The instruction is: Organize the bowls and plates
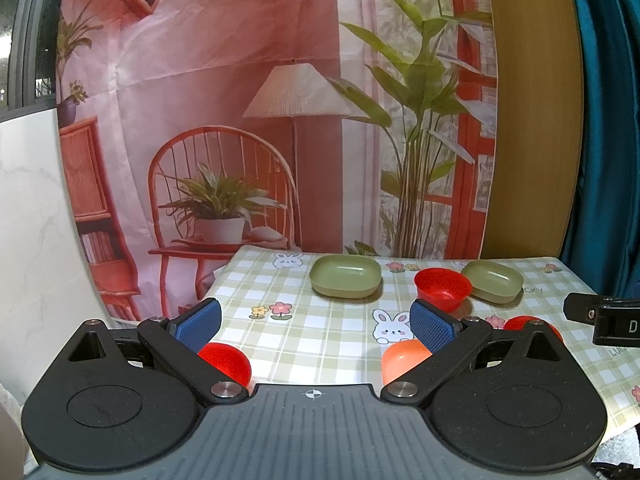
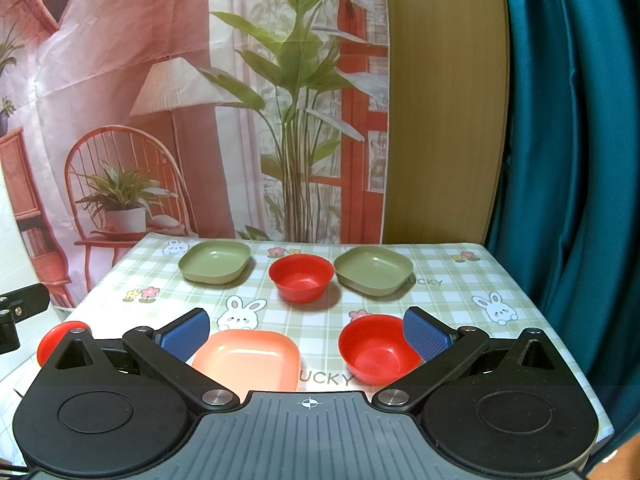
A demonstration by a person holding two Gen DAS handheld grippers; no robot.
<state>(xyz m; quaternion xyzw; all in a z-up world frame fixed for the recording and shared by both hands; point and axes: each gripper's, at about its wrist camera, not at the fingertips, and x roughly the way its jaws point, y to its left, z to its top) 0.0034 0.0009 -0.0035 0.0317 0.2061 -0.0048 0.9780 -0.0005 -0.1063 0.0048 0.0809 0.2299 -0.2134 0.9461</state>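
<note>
I am holding both units wide open, gripping nothing. Right hand-held gripper is nearer: red bowl is sitting just inside its right finger; left hand-held gripper is idling.

The left claw is held level, its two blue pads spread wide apart and holding nothing. The right claw has the same pose, also wide and free.

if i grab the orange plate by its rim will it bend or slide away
The orange plate looks like smooth moulded plastic, so probably stiff and light. Its glossy surface on the checked tablecloth suggests it may skid if nudged. It sits flat and low, so tipping seems unlikely. The right gripper is open above it.
</note>
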